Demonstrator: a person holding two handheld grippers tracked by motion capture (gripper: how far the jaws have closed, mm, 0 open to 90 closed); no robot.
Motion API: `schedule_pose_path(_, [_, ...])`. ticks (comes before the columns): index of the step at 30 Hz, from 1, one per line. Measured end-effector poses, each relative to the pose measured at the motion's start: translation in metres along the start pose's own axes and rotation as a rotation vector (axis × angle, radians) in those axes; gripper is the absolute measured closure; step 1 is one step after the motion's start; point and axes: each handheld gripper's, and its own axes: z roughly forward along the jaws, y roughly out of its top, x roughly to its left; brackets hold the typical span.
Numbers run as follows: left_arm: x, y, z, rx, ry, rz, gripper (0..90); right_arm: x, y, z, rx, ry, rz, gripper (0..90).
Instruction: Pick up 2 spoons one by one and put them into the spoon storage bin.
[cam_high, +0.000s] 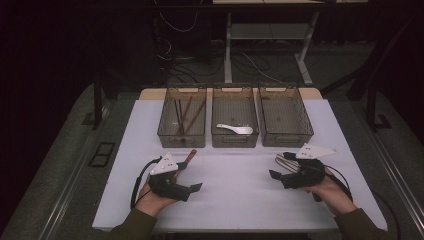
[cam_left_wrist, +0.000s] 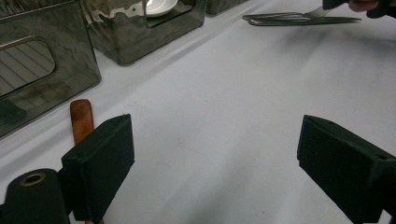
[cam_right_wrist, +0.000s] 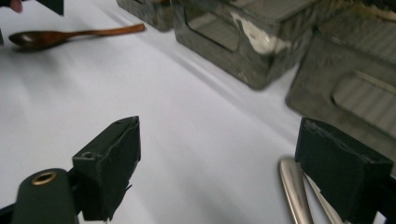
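Observation:
A wooden spoon (cam_high: 188, 157) lies on the white table (cam_high: 235, 200), just behind my left gripper (cam_high: 191, 189). In the left gripper view its handle (cam_left_wrist: 81, 119) shows past the left jaw of that gripper (cam_left_wrist: 215, 163), which is open with nothing between its jaws. Some metal cutlery (cam_high: 286, 162) lies beside my right gripper (cam_high: 276, 176). In the right gripper view the metal handles (cam_right_wrist: 294, 189) lie by the right jaw, and this gripper (cam_right_wrist: 217, 163) is open over bare table. The wooden spoon (cam_right_wrist: 70, 36) shows far off there.
Three see-through grey bins stand in a row at the back of the table. The left bin (cam_high: 182, 131) holds chopsticks, the middle bin (cam_high: 235, 137) holds a white spoon (cam_high: 235, 129), and the right bin (cam_high: 286, 135) looks nearly empty.

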Motion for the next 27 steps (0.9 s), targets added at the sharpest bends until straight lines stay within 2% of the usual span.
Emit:
schedule_pose_path(6, [0.0,0.001,-0.001,0.003,-0.001,0.01,10.2,-0.003,-0.02,-0.008,0.005,-0.013,0.025,14.2])
schedule_pose_path(13, [0.003,0.001,-0.005,0.011,0.02,0.009,10.4,-0.005,-0.029,-0.017,0.0,-0.029,0.034,14.2])
schedule_pose_path(18, [0.011,0.0,-0.013,0.021,0.068,0.003,10.7,-0.008,-0.036,-0.021,0.001,-0.04,0.053,14.2])
schedule_pose_path(25, [0.027,-0.01,-0.026,0.049,0.144,-0.049,13.3,-0.008,-0.037,-0.018,0.011,-0.036,0.04,14.2])
schedule_pose_path(27, [0.032,-0.014,-0.028,0.077,0.168,-0.064,14.0,-0.007,-0.038,-0.017,0.015,-0.034,0.037,14.2])
